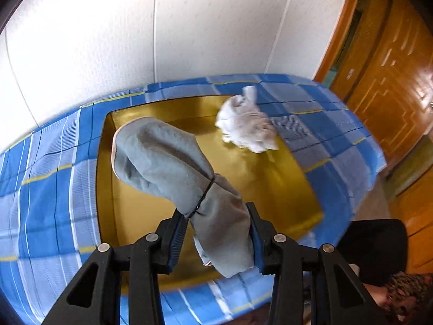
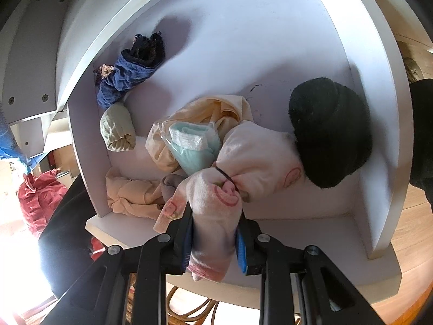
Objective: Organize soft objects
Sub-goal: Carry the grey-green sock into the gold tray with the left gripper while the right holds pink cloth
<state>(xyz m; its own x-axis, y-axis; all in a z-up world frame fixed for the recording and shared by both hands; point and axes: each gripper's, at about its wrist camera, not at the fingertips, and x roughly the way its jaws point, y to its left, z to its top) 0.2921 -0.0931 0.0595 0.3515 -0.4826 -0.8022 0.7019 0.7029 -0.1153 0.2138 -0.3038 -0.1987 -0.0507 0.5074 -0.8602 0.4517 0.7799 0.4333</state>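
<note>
White textured wall and an orange wooden door frame a table under a blue checked cloth (image 1: pixel 54 184), with a shallow gold tray (image 1: pixel 270 187) on it. Above the tray, the left gripper (image 1: pixel 216 233) is clamped on a grey rolled cloth (image 1: pixel 167 159) bound by a dark elastic band; the free end points toward ten o'clock, the long axis running from the jaws at five o'clock up to that end. A crumpled white cloth (image 1: pixel 246 124) lies at the tray's one o'clock corner.

In the right wrist view, the right gripper (image 2: pixel 215 241) pinches a pale pink printed bundle (image 2: pixel 243 168), also banded, its bulk toward one o'clock, inside a white drawer (image 2: pixel 379 140) among a black roll (image 2: pixel 330 130), a blue roll (image 2: pixel 127 78) and a green roll (image 2: pixel 116 127).

To do this well, I'd carry the grey roll by its held end without loosening, keeping the band seated, and lay it lengthwise beside the other rolls.
</note>
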